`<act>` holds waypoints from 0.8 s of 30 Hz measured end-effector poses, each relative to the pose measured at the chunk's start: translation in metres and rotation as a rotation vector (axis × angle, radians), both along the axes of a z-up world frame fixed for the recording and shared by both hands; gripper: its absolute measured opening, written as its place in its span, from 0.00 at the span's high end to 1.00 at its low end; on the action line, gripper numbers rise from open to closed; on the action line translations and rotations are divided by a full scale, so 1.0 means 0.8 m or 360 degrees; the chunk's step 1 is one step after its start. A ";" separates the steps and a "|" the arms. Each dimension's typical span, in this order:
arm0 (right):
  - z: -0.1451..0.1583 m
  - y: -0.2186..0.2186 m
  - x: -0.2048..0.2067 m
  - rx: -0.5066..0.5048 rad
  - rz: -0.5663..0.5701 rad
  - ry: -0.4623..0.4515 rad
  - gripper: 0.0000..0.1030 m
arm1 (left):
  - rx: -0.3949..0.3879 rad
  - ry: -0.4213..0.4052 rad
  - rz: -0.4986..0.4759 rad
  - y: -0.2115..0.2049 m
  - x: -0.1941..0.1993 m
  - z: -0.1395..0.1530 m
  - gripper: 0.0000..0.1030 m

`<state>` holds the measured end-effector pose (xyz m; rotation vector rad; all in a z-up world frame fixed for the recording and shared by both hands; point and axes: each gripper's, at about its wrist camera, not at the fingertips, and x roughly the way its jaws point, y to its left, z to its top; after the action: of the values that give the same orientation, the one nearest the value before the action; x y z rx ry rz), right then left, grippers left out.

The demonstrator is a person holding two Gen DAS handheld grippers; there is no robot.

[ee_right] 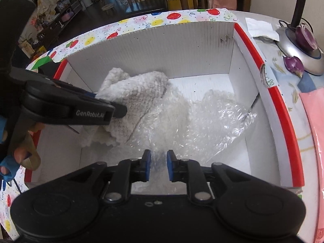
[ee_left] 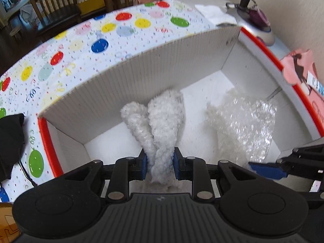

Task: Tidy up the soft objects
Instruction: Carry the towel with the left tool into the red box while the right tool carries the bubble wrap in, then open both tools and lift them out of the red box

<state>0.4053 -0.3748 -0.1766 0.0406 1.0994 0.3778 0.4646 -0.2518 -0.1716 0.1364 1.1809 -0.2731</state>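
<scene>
A white fluffy cloth (ee_left: 162,121) hangs into a white cardboard box with a red rim (ee_left: 50,147), and my left gripper (ee_left: 159,163) is shut on its bunched end. In the right wrist view the same cloth (ee_right: 139,97) lies at the box's left side with my left gripper (ee_right: 105,101) clamped on it. A clear bubble wrap sheet (ee_right: 202,117) lies on the box floor to the right. My right gripper (ee_right: 159,166) stands over its near edge, pads apart, with wrap loose between them. Of that gripper one blue-padded finger (ee_left: 267,170) shows beside the bubble wrap (ee_left: 243,125).
The box (ee_right: 283,109) sits on a table under a balloon-print cloth (ee_left: 81,46). A silver lamp base (ee_right: 299,50) with purple onion pieces, a white tissue (ee_right: 261,29) and a pink sheet (ee_right: 316,131) lie right of it. A black object (ee_left: 10,139) lies left; wooden chairs stand behind.
</scene>
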 end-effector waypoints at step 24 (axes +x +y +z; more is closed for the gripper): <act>0.055 -0.019 -0.029 0.0030 -0.0027 -0.0211 0.49 | -0.0093 -0.0193 -0.0034 0.004 -0.043 0.044 0.32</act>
<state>0.3824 -0.3902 -0.1323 0.0410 0.9637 0.3702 0.4301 -0.2490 -0.1367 0.1132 1.0509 -0.3137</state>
